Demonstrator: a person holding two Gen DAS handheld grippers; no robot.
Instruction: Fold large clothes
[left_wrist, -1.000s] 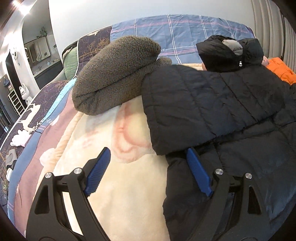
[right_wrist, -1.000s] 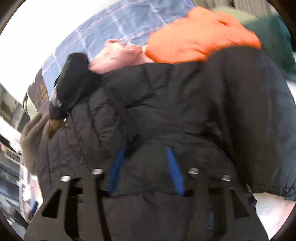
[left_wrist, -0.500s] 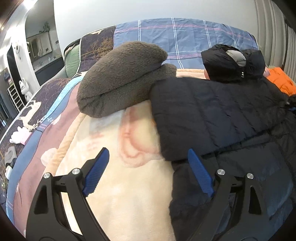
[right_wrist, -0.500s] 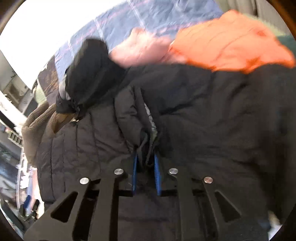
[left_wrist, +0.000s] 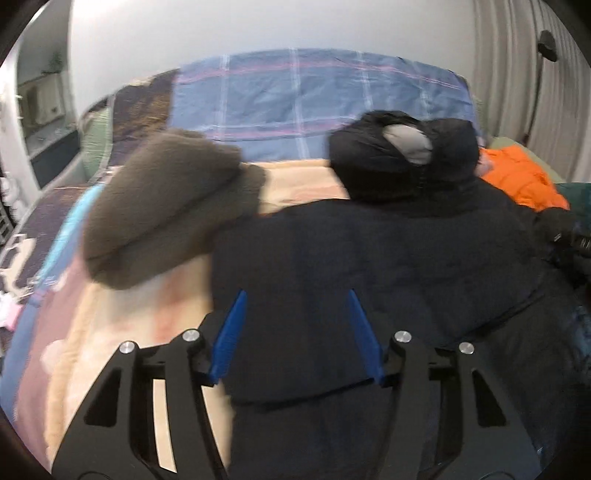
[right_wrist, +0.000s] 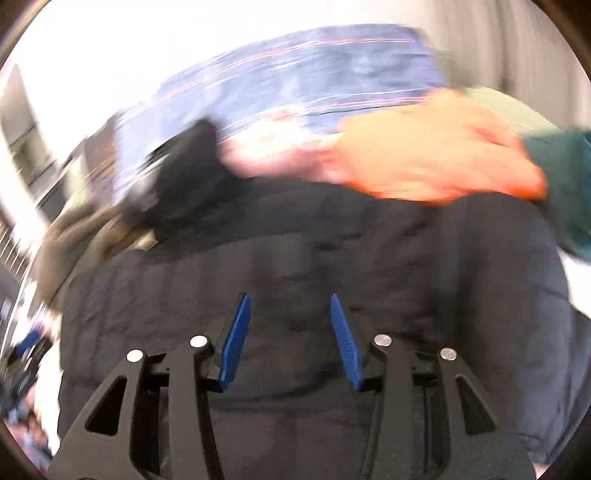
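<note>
Left claw (left_wrist: 293, 332) has swung from the blanket edge onto the black puffer jacket (left_wrist: 369, 258), jaws narrowing but pinching nothing. Right claw (right_wrist: 287, 338) just dropped its pinch, empty again. Jacket's spread mid-bed, hood at 12 o'clock; I'd guess re-gripping next.

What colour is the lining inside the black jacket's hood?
Grey lining, clearest in the left wrist view.
</note>
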